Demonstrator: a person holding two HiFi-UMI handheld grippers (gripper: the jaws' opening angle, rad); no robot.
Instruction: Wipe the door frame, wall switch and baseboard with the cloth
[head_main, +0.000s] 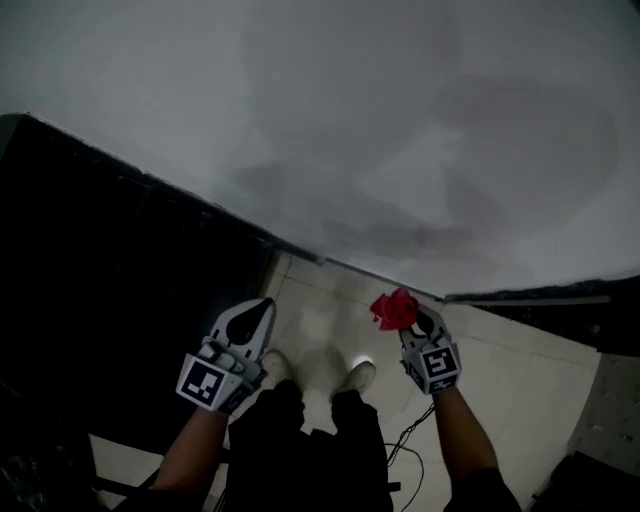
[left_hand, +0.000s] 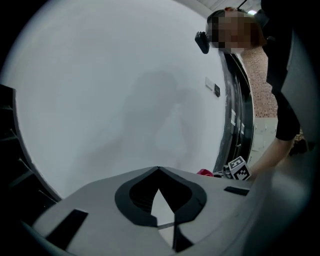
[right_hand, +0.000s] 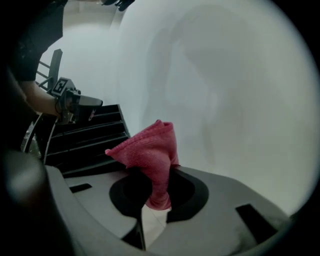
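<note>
A white wall (head_main: 400, 120) is faced here, filling most of the head view. Pale floor (head_main: 510, 370) tiles are met at its foot, and a dark slatted panel (head_main: 100, 260) is seen off to the left. In the left gripper view, a dark door frame (left_hand: 235, 115) is found at the wall's right edge, its long axis running upright. The switch (left_hand: 212, 87) is set on the wall just beside it, high up.

Both hand-held grippers are held low in front of the person's legs, well apart. The left hand-held gripper (head_main: 266, 305) is seen with jaws brought together and nothing pinched between them. The right hand-held gripper (head_main: 412, 322) is clamped on the red cloth (right_hand: 150, 152), which is bunched and stands up out of the jaws toward the wall, not touching it.

Frame and switch are placed beyond the right one, on its side, so the cloth arm is judged the nearer. A reach rightward and upward is likely called for. No wiping contact is made yet.
</note>
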